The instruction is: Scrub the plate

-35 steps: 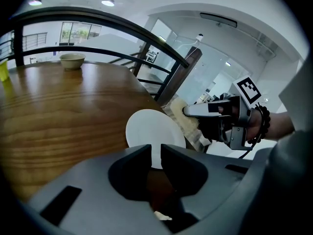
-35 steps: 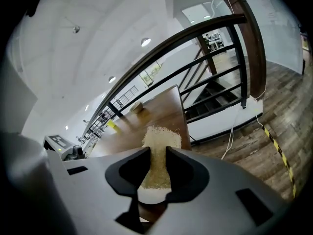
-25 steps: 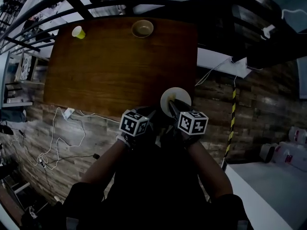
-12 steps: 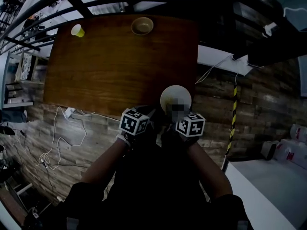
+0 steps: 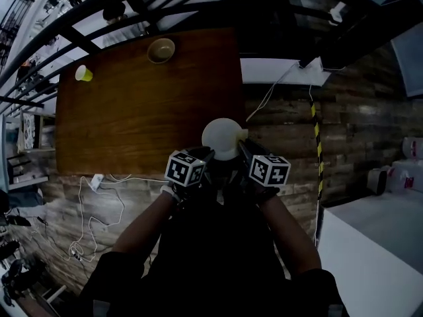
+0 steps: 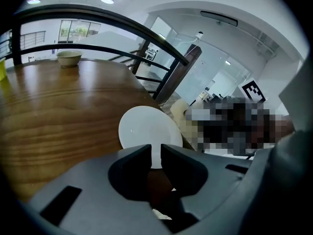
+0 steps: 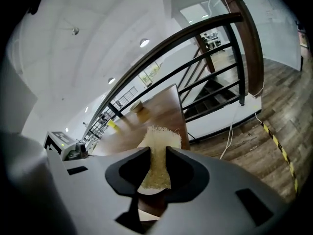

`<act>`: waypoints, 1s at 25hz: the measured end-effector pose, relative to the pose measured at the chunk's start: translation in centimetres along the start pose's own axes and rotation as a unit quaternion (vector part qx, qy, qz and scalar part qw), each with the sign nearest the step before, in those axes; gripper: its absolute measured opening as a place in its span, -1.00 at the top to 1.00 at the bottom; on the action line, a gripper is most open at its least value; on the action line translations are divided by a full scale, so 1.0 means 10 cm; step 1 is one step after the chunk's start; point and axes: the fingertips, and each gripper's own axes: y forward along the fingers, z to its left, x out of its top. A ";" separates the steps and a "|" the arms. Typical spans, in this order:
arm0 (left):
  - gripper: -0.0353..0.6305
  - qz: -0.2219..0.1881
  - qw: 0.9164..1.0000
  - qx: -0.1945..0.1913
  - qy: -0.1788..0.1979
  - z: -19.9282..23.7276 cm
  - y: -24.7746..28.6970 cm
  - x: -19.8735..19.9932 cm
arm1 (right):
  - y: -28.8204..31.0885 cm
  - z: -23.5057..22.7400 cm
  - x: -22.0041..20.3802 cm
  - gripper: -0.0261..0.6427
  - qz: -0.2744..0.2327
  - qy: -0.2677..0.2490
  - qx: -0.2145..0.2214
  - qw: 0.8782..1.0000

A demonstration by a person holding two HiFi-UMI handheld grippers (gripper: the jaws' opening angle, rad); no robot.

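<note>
A white plate (image 5: 220, 137) is held up over the near right corner of the wooden table (image 5: 132, 104). My left gripper (image 5: 210, 152) is shut on its near rim; in the left gripper view the jaws (image 6: 156, 151) pinch the plate (image 6: 146, 129) at its lower edge. My right gripper (image 5: 241, 144) is shut on a beige scrub sponge (image 7: 159, 151), which sticks out past the jaws. The sponge (image 6: 180, 112) shows behind the plate's right rim and seems to touch it.
A tan bowl (image 5: 161, 49) stands at the table's far edge and a yellow cup (image 5: 84, 73) at its far left. Black railing bars (image 5: 79, 41) cross above the table. Cables (image 5: 99, 197) lie on the wooden floor to the left.
The right gripper's jaws lay across the plate's face a second ago; now they sit at its right rim. The plate and both grippers have drifted slightly left in the view.
</note>
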 end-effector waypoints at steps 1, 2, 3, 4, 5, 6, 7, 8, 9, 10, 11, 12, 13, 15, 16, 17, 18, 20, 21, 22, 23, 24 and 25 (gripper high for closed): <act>0.69 0.001 1.000 -0.002 0.004 -0.04 0.02 0.01 | -0.03 -0.05 0.02 0.59 -0.005 0.004 -0.003 1.000; 0.69 0.002 1.000 -0.004 0.006 -0.08 0.03 0.02 | -0.06 -0.09 0.04 0.59 -0.008 0.006 -0.005 1.000; 0.69 0.001 1.000 -0.005 0.006 -0.10 0.04 0.02 | -0.08 -0.10 0.05 0.59 -0.010 0.007 -0.005 1.000; 0.69 -0.001 1.000 -0.005 0.005 -0.11 0.04 0.02 | -0.09 -0.09 0.06 0.59 -0.010 0.006 -0.003 1.000; 0.69 -0.002 1.000 -0.003 0.002 -0.11 0.03 0.01 | -0.09 -0.05 0.07 0.60 -0.009 0.003 0.000 1.000; 0.69 -0.004 1.000 -0.001 -0.002 -0.10 0.02 0.00 | -0.07 0.00 0.06 0.59 -0.007 -0.001 0.005 1.000; 0.69 -0.006 1.000 0.001 -0.006 -0.08 -0.01 -0.01 | -0.05 0.08 0.05 0.59 -0.003 -0.008 0.012 1.000; 0.69 -0.009 1.000 0.004 -0.011 -0.06 -0.04 -0.03 | -0.01 0.16 0.03 0.60 0.002 -0.015 0.020 1.000; 0.69 -0.013 1.000 0.007 -0.016 -0.03 -0.07 -0.04 | 0.03 0.24 0.00 0.59 0.009 -0.023 0.028 0.999; 0.69 -0.017 1.000 0.011 -0.020 0.00 -0.10 -0.06 | 0.08 0.32 -0.04 0.59 0.017 -0.031 0.036 0.999; 0.69 -0.019 0.999 0.017 -0.020 0.03 -0.14 -0.08 | 0.13 0.41 -0.09 0.59 0.026 -0.040 0.044 0.998; 0.69 -0.019 0.999 0.024 -0.016 0.06 -0.19 -0.11 | 0.19 0.49 -0.13 0.59 0.035 -0.048 0.052 0.997; 0.69 -0.018 0.999 0.031 -0.010 0.10 -0.23 -0.15 | 0.24 0.57 -0.18 0.59 0.044 -0.057 0.059 0.996; 0.69 -0.014 0.999 0.042 -0.002 0.15 -0.31 -0.24 | 0.34 0.72 -0.28 0.59 0.060 -0.071 0.073 0.993; 0.69 -0.013 0.999 0.044 -0.002 0.17 -0.34 -0.27 | 0.38 0.78 -0.33 0.59 0.067 -0.077 0.078 0.992; 0.69 -0.014 0.999 0.044 -0.005 0.19 -0.37 -0.30 | 0.41 0.83 -0.37 0.59 0.073 -0.081 0.082 0.991; 0.69 -0.015 0.999 0.044 -0.011 0.20 -0.39 -0.33 | 0.44 0.86 -0.40 0.59 0.078 -0.084 0.084 0.990; 0.69 -0.019 0.999 0.044 -0.024 0.24 -0.42 -0.36 | 0.47 0.93 -0.46 0.59 0.086 -0.091 0.090 0.988; 0.69 -0.020 0.998 0.043 -0.028 0.26 -0.42 -0.38 | 0.48 0.95 -0.49 0.59 0.090 -0.096 0.093 0.987; 0.69 -0.020 0.998 0.042 -0.031 0.28 -0.43 -0.39 | 0.49 0.97 -0.52 0.59 0.093 -0.101 0.095 0.986; 0.69 -0.018 0.998 0.042 -0.031 0.29 -0.43 -0.39 | 0.50 0.97 -0.54 0.59 0.095 -0.103 0.095 0.985; 0.69 -0.017 0.999 0.041 -0.030 0.29 -0.43 -0.39 | 0.49 0.96 -0.55 0.59 0.096 -0.103 0.093 0.986; 0.69 -0.015 0.999 0.039 -0.028 0.29 -0.42 -0.38 | 0.48 0.92 -0.56 0.59 0.095 -0.100 0.089 0.986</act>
